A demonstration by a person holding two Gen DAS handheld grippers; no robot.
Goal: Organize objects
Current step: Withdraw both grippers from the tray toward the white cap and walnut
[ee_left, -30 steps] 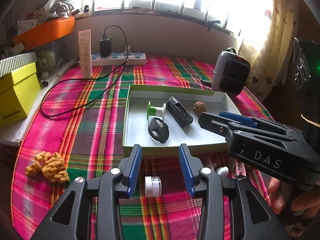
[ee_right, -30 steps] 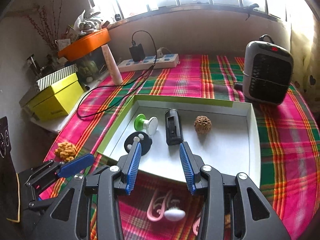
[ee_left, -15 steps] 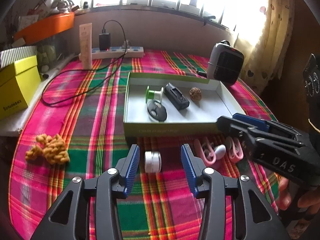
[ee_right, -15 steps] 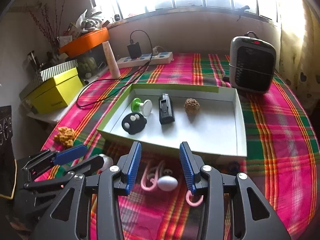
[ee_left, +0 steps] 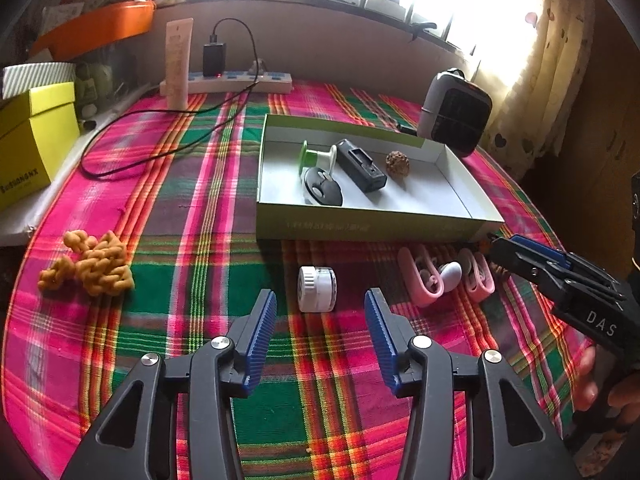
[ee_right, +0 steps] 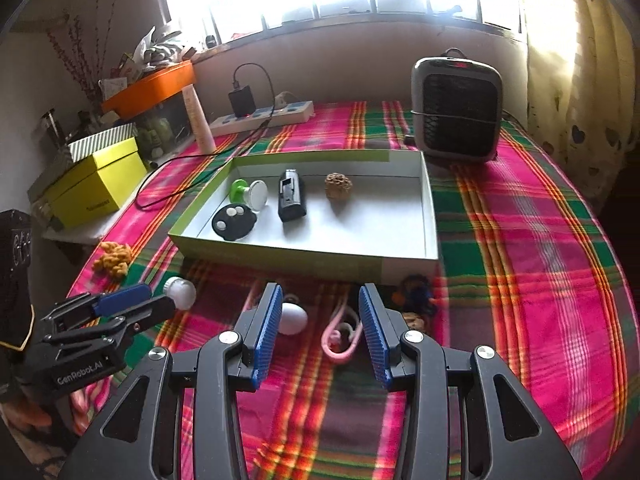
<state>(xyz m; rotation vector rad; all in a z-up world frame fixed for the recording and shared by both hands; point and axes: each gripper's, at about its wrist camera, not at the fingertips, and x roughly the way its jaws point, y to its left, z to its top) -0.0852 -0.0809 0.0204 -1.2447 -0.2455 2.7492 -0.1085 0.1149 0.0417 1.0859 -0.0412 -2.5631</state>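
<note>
Your left gripper (ee_left: 320,334) has its ribbed blue jaws spread apart with nothing between them, above a tabletop covered in woven pink, green and orange plaid cloth (ee_left: 192,248). Just ahead of those jaws lies a small white plastic cylinder jar with a ridged cap (ee_left: 317,289), on its side, long axis running left to right, cap end pointing left.

The landmark is the shallow green-sided cardboard tray with a white floor (ee_left: 360,232), beyond the jar. Inside the tray sit a green and white plastic spool (ee_left: 318,157) lying on its side, a flat black oval disc with white dots (ee_left: 323,191), a black rectangular device (ee_left: 361,165) with its long axis running from the tray's far left toward its near right, and a knobbly brown ball (ee_left: 397,163).

Your right gripper (ee_right: 320,322) also has its jaws open and holds nothing. Between and just beyond them, in front of the tray's near wall, lie a smooth white egg-shaped piece (ee_right: 293,318) and a soft pink looped cord (ee_right: 340,340).

Left of the tray rests a lumpy mustard-yellow knitted bundle (ee_left: 92,270). Behind the tray's far right corner stands a grey boxy heater with a dark grille (ee_right: 458,110).
</note>
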